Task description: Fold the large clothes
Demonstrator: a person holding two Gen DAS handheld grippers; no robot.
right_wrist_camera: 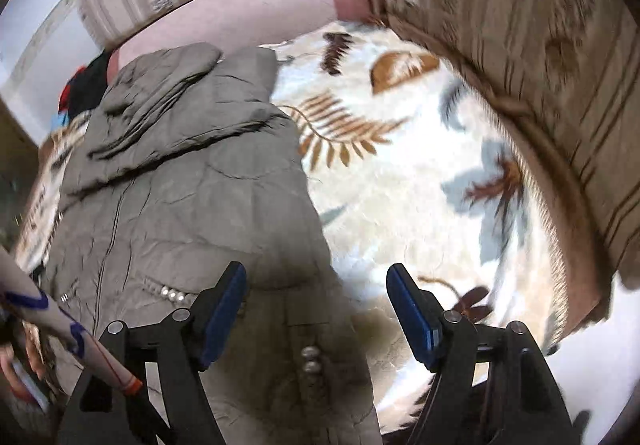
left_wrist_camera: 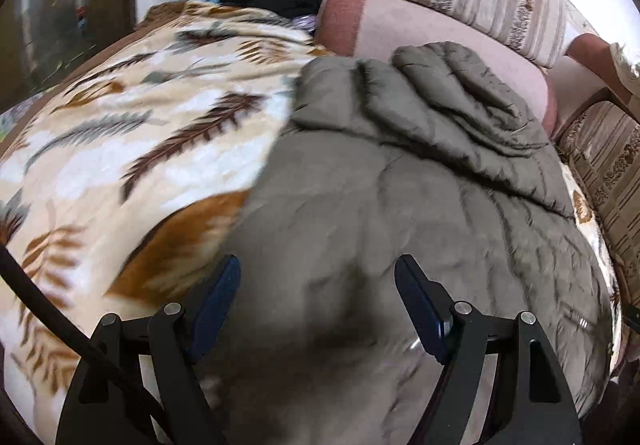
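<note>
On blanket (left_wrist_camera: 120,149), grey coat (left_wrist_camera: 400,213) lies flat; left gripper (left_wrist_camera: 318,297) and right gripper (right_wrist_camera: 316,301) hover above coat, jaws apart, gripping nothing.

Both wrist cameras look down, close over the grey coat (left_wrist_camera: 400,213) (right_wrist_camera: 180,185) on the leaf blanket (left_wrist_camera: 140,149) (right_wrist_camera: 420,185), left view over its left side, right view over its right

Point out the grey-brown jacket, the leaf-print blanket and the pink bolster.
grey-brown jacket (right_wrist_camera: 192,205), right wrist view, quilted body panel.
leaf-print blanket (left_wrist_camera: 132,149), left wrist view, open patterned area.
pink bolster (left_wrist_camera: 432,33), left wrist view, pale middle section.
</note>
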